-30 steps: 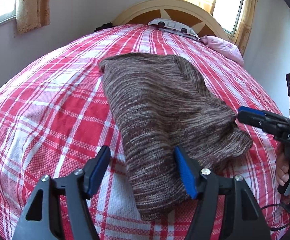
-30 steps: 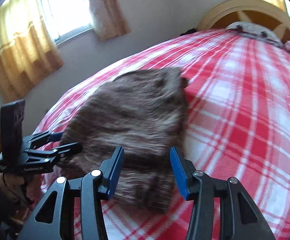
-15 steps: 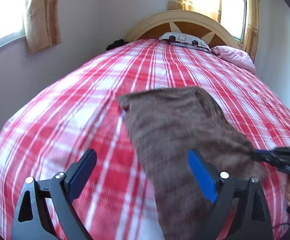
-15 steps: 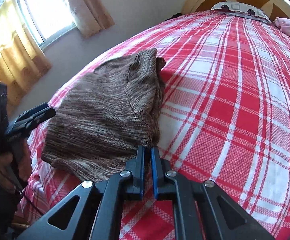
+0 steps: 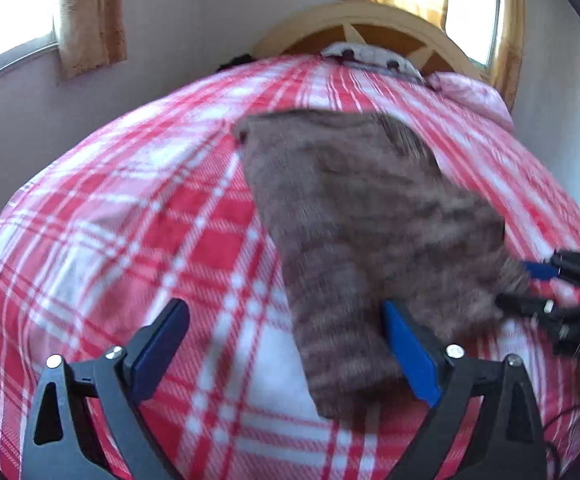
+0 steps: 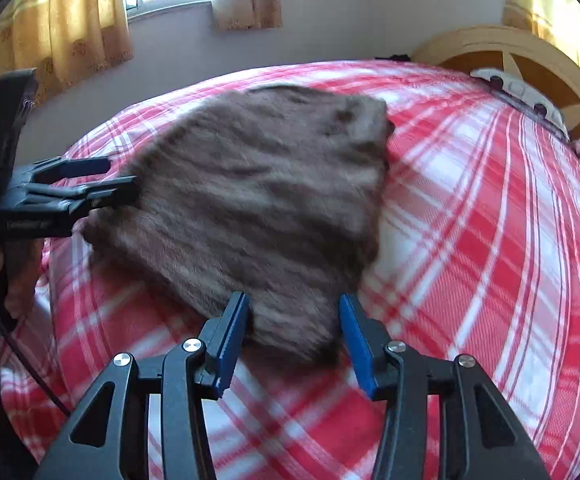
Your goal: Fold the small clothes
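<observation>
A brown marled knit garment (image 5: 370, 232) lies on a red-and-white plaid bedspread (image 5: 138, 216) beneath yellow curtains (image 6: 62, 28).

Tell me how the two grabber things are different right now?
The left gripper has its jaws spread very wide; the right gripper has its jaws only about half as far apart. The left gripper is over the brown knit garment's near edge and the red checked bedcover; the right gripper frames the garment's near corner. Both have just been opening, both have blue pads, and neither pinches the garment.

Fuzzy knit garment (image 5: 370, 216), woven checked bedspread (image 5: 130, 216)
</observation>
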Demonstrator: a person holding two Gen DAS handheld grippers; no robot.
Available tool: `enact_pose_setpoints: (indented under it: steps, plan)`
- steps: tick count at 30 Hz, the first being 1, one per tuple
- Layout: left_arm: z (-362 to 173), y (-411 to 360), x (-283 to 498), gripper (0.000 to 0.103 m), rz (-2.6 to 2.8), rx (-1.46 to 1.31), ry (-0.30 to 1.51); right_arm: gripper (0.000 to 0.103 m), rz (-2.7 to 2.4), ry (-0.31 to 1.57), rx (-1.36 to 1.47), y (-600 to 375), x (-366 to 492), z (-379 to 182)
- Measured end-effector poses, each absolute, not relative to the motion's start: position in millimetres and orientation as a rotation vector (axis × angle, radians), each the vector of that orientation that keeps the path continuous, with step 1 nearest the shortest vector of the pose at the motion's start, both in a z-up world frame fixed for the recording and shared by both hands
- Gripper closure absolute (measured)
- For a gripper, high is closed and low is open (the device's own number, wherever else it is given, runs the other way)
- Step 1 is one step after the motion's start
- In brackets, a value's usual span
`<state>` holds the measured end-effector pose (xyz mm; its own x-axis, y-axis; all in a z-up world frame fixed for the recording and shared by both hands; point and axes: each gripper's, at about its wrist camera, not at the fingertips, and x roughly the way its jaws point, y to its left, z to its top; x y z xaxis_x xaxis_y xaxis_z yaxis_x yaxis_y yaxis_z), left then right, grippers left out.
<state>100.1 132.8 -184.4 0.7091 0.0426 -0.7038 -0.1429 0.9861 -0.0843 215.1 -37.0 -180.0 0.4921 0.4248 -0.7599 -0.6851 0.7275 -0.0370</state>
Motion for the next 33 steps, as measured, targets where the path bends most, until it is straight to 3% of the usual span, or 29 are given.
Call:
enact_pose_setpoints:
  steps: [17, 33]
  plan:
    - [-166.4, 105.2, 70.1, 0.0, 0.085, 0.009, 0.731, 0.053, 0.537, 0.789, -0.286, -66.5, 190.8, -171.4]
    - [-76.3, 110.2, 13.6, 0.0, 0.041, -0.067, 0.496, 0.048, 0.528, 0.465, -0.212, -48.6, 94.6, -68.5]
